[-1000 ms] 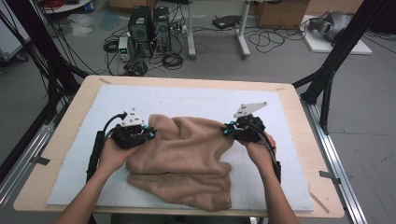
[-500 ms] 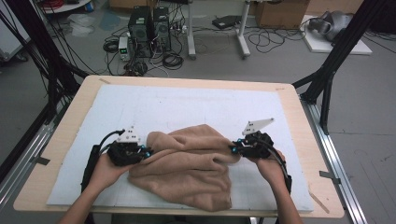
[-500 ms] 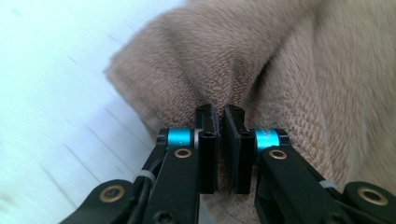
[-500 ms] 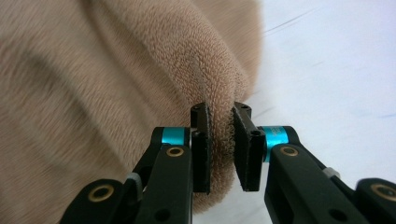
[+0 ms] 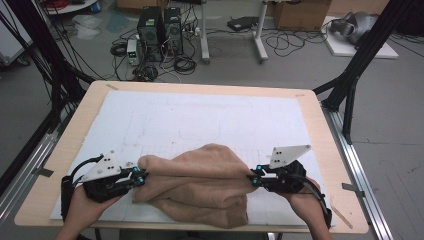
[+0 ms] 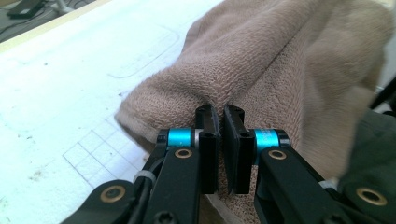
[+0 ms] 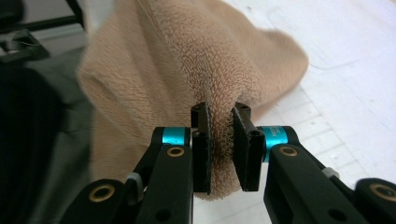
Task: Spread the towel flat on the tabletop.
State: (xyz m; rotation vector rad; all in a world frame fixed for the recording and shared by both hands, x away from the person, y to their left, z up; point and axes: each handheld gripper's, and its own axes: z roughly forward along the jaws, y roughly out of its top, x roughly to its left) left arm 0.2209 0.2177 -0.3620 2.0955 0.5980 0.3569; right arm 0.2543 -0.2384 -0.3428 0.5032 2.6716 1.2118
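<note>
A tan terry-cloth towel (image 5: 200, 185) lies bunched in loose folds on the near half of the white gridded mat (image 5: 200, 120) that covers the pale wooden counter (image 5: 310, 105), its lower fold reaching almost to the mat's near edge. The left gripper (image 5: 141, 175), held in the person's left hand (image 5: 82, 210), meets the towel at its left end; in the left gripper view the gripper (image 6: 222, 116) has its two black jaws drawn nearly together, pinching a thin edge of cloth between the pads. The right gripper (image 5: 253, 180), held in the right hand (image 5: 307, 202), meets the towel at its right end; in the right gripper view the gripper (image 7: 220, 119) has its jaws closed on a thicker fold of the towel (image 7: 210, 56), which bulges between and below the pads. The cloth between the two grippers rises in a rounded hump. Both grippers lie low, close to the mat, pointing inward toward each other.
</note>
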